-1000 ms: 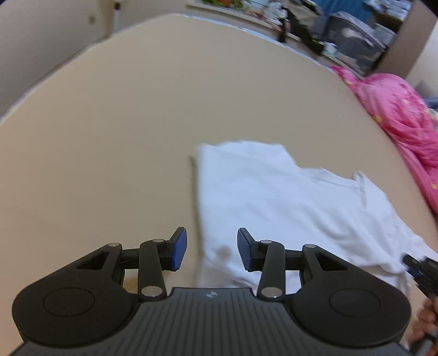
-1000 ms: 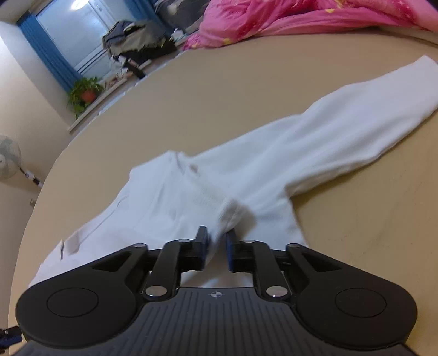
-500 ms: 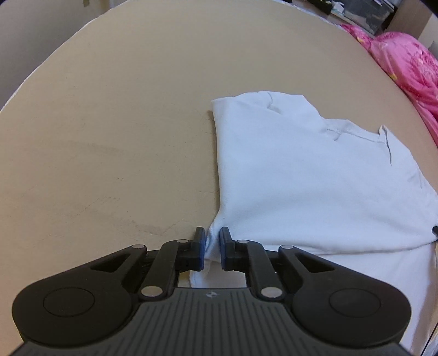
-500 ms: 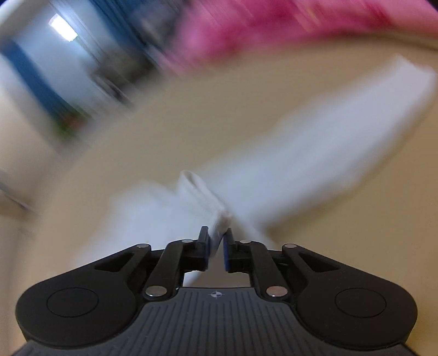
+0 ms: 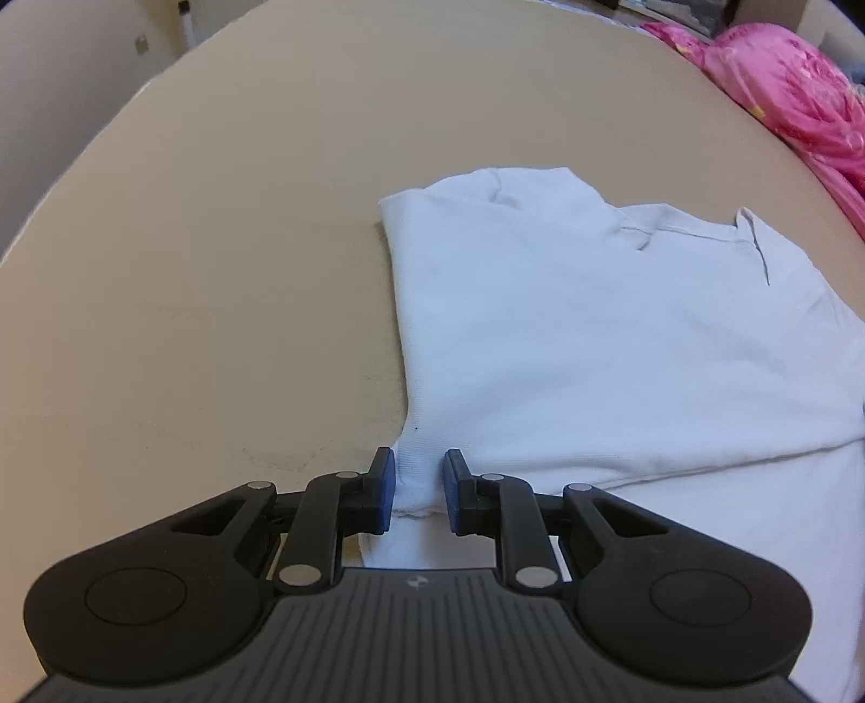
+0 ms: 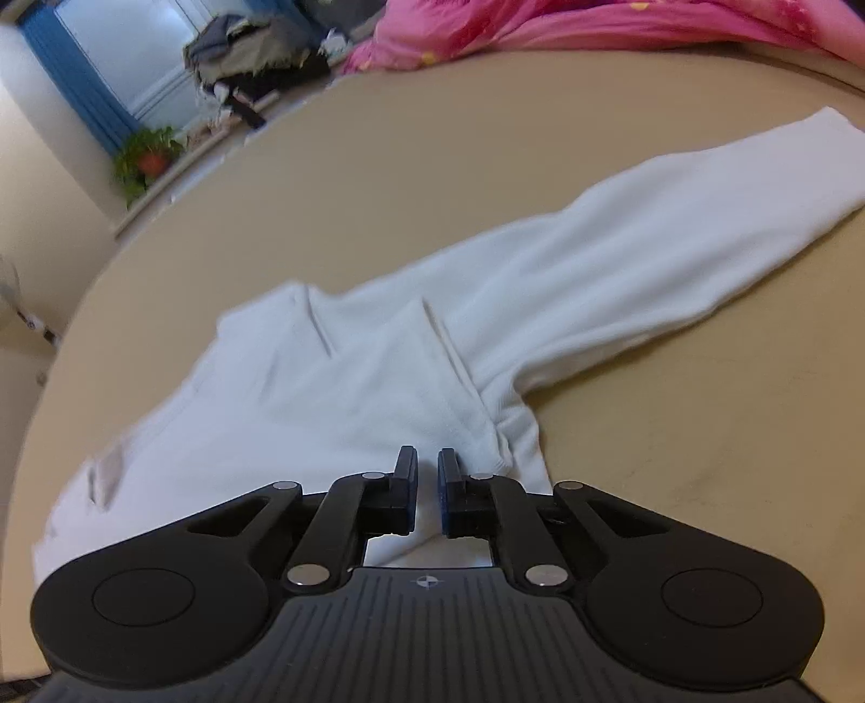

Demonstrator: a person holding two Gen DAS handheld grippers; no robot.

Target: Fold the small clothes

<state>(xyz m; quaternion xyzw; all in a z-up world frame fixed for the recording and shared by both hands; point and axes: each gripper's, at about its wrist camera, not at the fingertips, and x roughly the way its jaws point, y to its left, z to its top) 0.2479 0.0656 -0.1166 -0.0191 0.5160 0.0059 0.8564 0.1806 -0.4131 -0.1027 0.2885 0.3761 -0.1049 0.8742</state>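
A white long-sleeved top (image 5: 594, 335) lies on the tan table (image 5: 216, 243), one side folded over its body. In the right wrist view the top (image 6: 335, 389) has one sleeve (image 6: 676, 254) stretched out to the far right. My left gripper (image 5: 417, 486) is slightly open at the folded top's near left corner; the fabric lies between the fingers, not pinched. My right gripper (image 6: 426, 481) stands narrowly open just above the folded edge near the armpit, with no cloth between the pads.
A pink quilt (image 5: 800, 92) lies at the table's far right edge, also in the right wrist view (image 6: 540, 27). Beyond the table are a window with blue curtains (image 6: 92, 92), a potted plant (image 6: 146, 162) and piled clothes (image 6: 254, 48).
The left gripper closed on the top's corner, carried the fold, and has now opened a little. The right gripper swung the pinched fabric across and has let it go; the fold lies flat.
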